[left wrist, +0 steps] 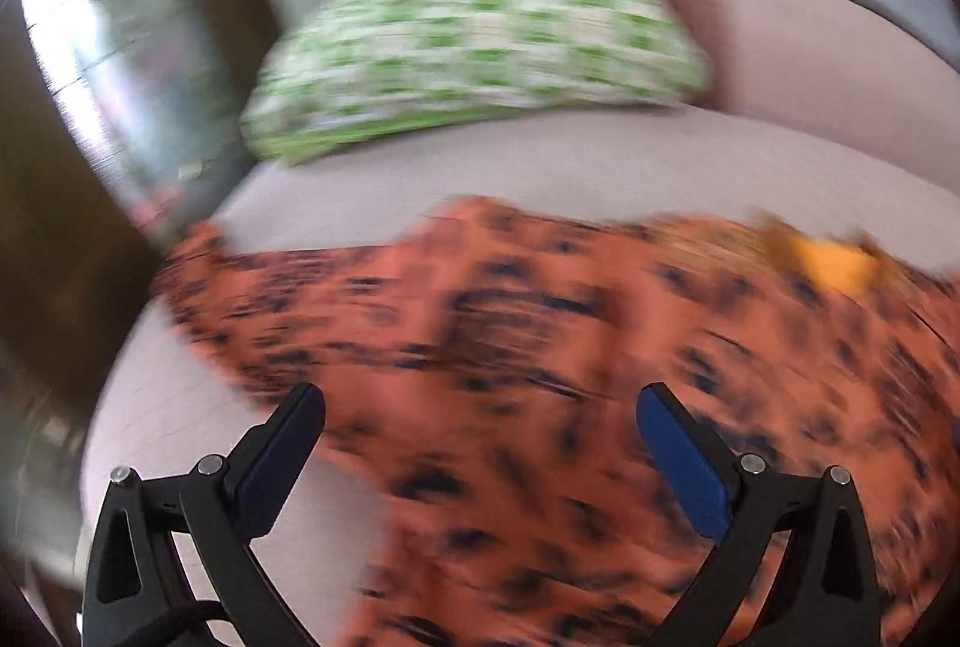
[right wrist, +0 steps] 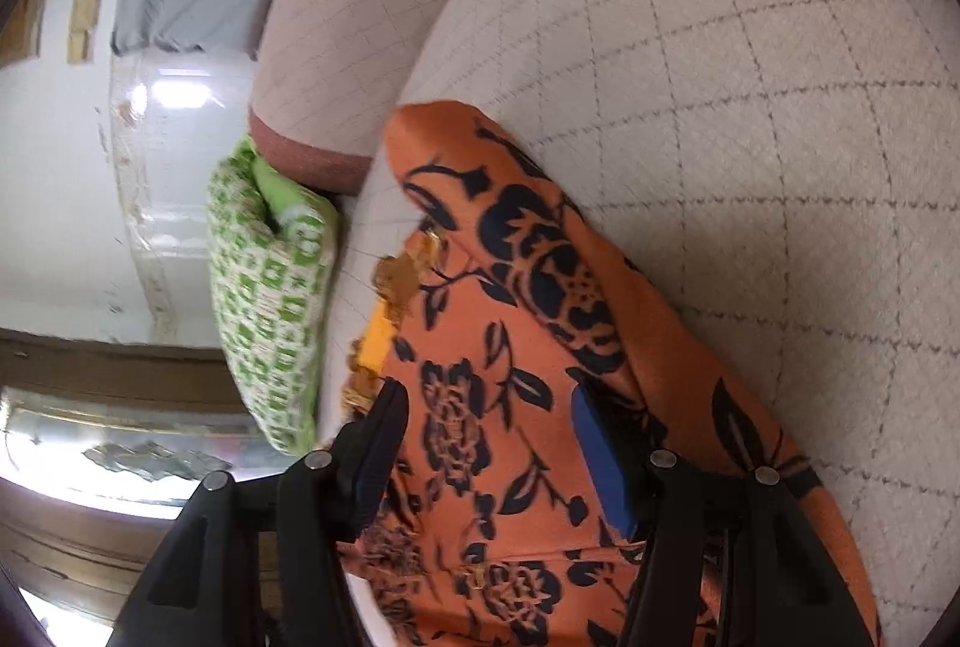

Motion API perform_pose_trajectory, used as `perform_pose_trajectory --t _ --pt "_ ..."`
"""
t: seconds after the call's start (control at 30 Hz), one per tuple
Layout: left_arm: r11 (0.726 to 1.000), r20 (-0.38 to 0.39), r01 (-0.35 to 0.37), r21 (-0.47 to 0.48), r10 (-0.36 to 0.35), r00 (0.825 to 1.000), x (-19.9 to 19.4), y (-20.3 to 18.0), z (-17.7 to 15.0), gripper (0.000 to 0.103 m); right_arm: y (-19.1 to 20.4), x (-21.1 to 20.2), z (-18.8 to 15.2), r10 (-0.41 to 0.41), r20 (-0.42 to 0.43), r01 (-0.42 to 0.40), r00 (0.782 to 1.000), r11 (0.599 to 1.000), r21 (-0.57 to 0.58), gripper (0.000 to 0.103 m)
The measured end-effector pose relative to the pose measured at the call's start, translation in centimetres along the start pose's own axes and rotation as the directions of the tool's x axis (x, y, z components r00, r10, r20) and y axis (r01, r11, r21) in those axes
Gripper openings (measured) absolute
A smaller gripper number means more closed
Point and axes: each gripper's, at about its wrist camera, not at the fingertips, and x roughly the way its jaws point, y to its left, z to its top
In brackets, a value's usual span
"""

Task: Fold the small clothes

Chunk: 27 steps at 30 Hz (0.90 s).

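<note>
- Left wrist view: heavily blurred – orange garment (left wrist: 540, 347) with dark print spread across a pale quilted sofa seat (left wrist: 420, 173), green-and-white patterned cushion (left wrist: 480, 41) at the far end, against the sofa's backrest (left wrist: 828, 59).
- Left gripper (left wrist: 480, 407) above the cloth, jaws wide, nothing between them.
- Right wrist view: sharp – navy flower print clear, sleeve (right wrist: 540, 239) laid alongside the body, gold trim and yellow patch (right wrist: 378, 335) at the garment's left edge.
- Right gripper (right wrist: 486, 401) low over the garment, jaws roughly half apart, cloth between them; pressing or not cannot be told.
- No readable writing or labels.
- Bare seat (right wrist: 780, 137) open to the right of the garment; cushion (right wrist: 270, 299) just beyond its left edge.
</note>
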Motion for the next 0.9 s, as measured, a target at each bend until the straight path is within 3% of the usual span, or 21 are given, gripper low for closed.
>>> perform_pose_trajectory --t 0.17,0.3,0.5,0.57,0.63,0.7,0.73,0.8,0.83,0.9 --pt "0.982 0.068 0.046 0.181 -0.059 0.996 -2.1 -6.3 -1.0 0.103 0.7 0.4 -0.3 -0.040 0.002 0.040 0.999 0.998 -0.047 0.061" --pt "0.978 0.069 -0.007 0.210 -0.008 0.998 -1.6 -9.6 -1.4 0.103 0.4 0.4 0.0 -0.016 -0.004 0.016 1.000 1.000 -0.022 0.061" --pt "0.939 0.117 -0.192 0.285 0.165 0.979 0.6 -12.5 -2.6 0.103 -0.2 0.3 0.2 0.002 -0.020 -0.002 1.000 1.000 -0.019 0.061" --pt "0.923 0.141 -0.266 0.279 0.234 0.962 0.6 -12.2 -2.3 0.103 -0.2 0.3 0.4 0.004 -0.024 -0.005 1.000 1.000 -0.012 0.061" --pt "0.896 0.155 -0.365 0.254 0.334 0.930 1.3 -10.9 -1.8 0.103 -0.5 0.1 0.5 0.004 -0.027 -0.005 1.000 1.000 -0.010 0.061" --pt "0.900 0.087 -0.381 0.210 0.372 0.924 2.4 -8.5 -1.1 0.103 -0.5 0.1 0.5 0.007 -0.030 -0.007 1.000 1.000 -0.012 0.061" --pt "0.912 0.066 -0.366 0.186 0.360 0.931 2.7 -7.5 -0.8 0.103 -0.6 0.1 0.6 0.010 -0.033 -0.011 0.999 1.000 -0.012 0.061" --pt "0.913 0.009 -0.396 0.102 0.397 0.918 3.1 -4.3 0.2 0.103 -0.8 0.0 0.7 0.021 -0.040 -0.021 0.999 1.000 -0.007 0.061" --pt "0.902 -0.007 -0.430 0.049 0.431 0.902 2.9 -2.2 0.8 0.103 -0.9 -0.1 0.7 0.025 -0.042 -0.026 0.999 1.000 -0.003 0.061" --pt "0.887 -0.027 -0.460 -0.032 0.459 0.888 2.5 0.6 1.2 0.103 -1.0 -0.1 0.8 0.032 -0.042 -0.032 0.999 0.999 0.003 0.061"
